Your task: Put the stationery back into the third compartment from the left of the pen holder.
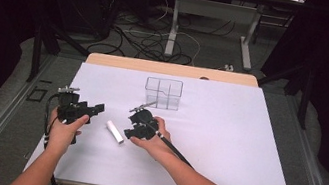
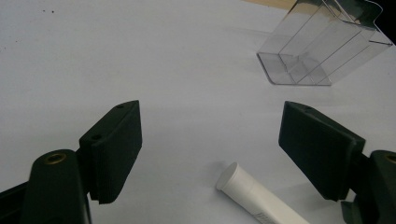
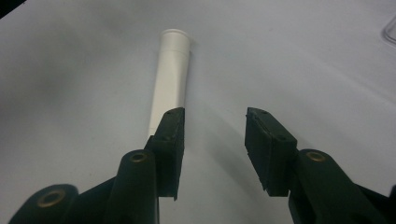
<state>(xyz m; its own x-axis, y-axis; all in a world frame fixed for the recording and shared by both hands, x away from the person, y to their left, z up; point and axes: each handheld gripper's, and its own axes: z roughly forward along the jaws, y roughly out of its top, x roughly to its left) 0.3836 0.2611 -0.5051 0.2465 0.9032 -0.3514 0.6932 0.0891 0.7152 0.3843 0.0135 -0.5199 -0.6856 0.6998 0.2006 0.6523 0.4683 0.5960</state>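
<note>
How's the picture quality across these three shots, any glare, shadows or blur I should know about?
High view: the white table is evenly lit, the surroundings dark, and the clear box is faint against it. Left gripper view: the white tube is sharp and casts a soft shadow; the box shows pale reflections. Right gripper view: the near jaws look slightly soft, with dim shadows under the tube.

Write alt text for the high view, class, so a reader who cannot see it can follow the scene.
A white tube lies on a white table between two hand-held black grippers, the left gripper and the right gripper, neither holding it. A clear box with dividers stands farther back, and the person's forearms enter from the bottom edge.
</note>
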